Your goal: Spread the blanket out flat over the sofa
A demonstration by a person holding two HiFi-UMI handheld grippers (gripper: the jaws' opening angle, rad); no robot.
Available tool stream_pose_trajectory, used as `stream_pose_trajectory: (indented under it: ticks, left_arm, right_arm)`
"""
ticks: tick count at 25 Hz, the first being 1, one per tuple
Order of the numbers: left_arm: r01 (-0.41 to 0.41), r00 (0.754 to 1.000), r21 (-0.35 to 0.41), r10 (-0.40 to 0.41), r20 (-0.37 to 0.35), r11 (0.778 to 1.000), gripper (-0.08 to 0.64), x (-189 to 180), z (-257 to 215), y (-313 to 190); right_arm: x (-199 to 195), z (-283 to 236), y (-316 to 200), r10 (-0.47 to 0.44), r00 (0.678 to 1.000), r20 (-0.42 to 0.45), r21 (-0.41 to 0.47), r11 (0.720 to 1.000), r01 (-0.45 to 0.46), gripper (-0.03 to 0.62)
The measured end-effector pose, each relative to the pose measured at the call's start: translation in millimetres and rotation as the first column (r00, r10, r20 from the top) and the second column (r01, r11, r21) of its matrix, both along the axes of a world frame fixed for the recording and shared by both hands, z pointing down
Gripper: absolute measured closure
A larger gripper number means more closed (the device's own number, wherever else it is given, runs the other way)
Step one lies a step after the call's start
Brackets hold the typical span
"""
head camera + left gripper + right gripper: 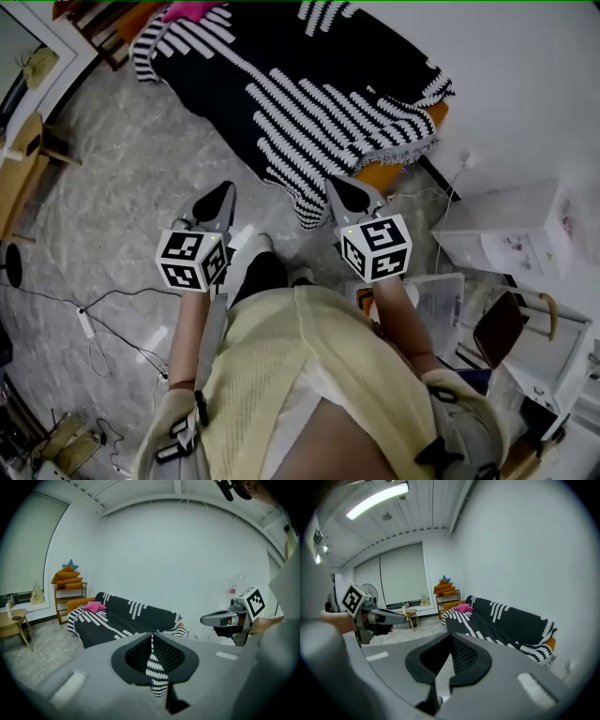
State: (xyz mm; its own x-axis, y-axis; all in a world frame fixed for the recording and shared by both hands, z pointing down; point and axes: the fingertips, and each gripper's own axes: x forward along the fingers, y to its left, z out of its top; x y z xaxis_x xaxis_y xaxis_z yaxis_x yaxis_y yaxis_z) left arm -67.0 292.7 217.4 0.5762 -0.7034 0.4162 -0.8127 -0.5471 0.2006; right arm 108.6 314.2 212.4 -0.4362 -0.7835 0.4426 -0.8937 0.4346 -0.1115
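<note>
Both pairs of fingers are found closed with nothing gripped: those of the left gripper [151, 637] and of the right gripper [451, 637] are pressed together. Both grippers are held above the grey marbled floor [122, 178], just short of the sofa end. The black-and-white striped knitted blanket [281, 84] is laid over the orange sofa [384, 174], its near end hanging down between the grippers.

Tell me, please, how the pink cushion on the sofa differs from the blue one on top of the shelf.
The pink cushion lies low on the striped blanket; the blue cushion sits high, topping a stack of orange cushions on the shelf. The pink one lies flat; the blue one appears propped upright. Both look star-shaped.
</note>
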Motion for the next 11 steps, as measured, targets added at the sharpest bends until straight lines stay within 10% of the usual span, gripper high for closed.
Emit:
stream_pose_trajectory:
  ticks: [11]
  left_arm:
    - [0.060, 0.998, -0.004, -0.060, -0.020, 0.998, 0.561, -34.4, 4.3, -22.4]
  right_arm:
    - [-22.6, 9.6, -26.7, -0.032, 0.999, -0.032, -0.018, 0.999, 0.032, 0.589]
